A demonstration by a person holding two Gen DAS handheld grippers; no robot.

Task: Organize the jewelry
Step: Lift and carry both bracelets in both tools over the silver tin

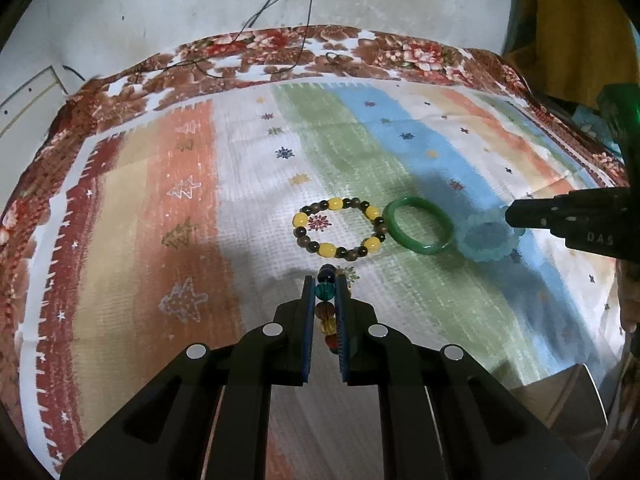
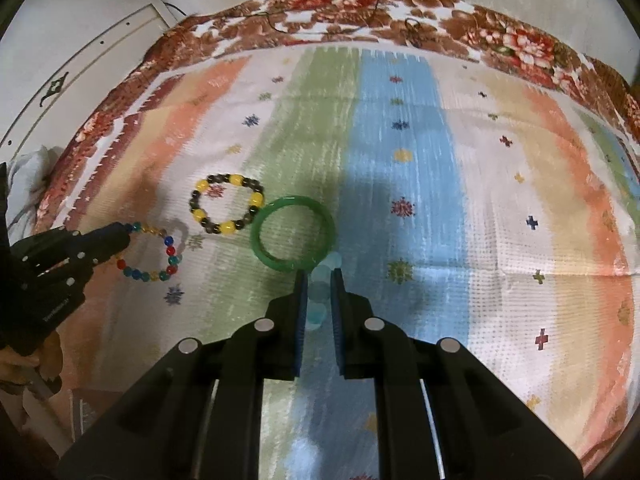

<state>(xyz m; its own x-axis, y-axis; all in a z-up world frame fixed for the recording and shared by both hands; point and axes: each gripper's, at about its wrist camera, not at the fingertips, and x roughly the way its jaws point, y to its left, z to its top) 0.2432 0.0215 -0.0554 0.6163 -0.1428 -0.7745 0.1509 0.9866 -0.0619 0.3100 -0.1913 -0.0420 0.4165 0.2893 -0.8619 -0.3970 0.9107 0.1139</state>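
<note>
My left gripper (image 1: 324, 280) is shut on a multicoloured bead bracelet (image 1: 325, 304), which shows as a ring of red, blue, green and amber beads in the right wrist view (image 2: 154, 254). My right gripper (image 2: 319, 276) is shut on a pale blue bead bracelet (image 2: 322, 284), seen as a frosted blue ring in the left wrist view (image 1: 488, 236). A yellow-and-dark bead bracelet (image 1: 338, 226) (image 2: 226, 209) and a green jade bangle (image 1: 420, 224) (image 2: 292, 232) lie side by side on the striped cloth between the grippers.
The striped cloth (image 1: 160, 216) lies over a floral brown-and-red blanket (image 1: 280, 52). Thin black cables (image 1: 296, 20) run along the far edge by the white wall. A yellow fabric (image 1: 576, 28) hangs at the far right.
</note>
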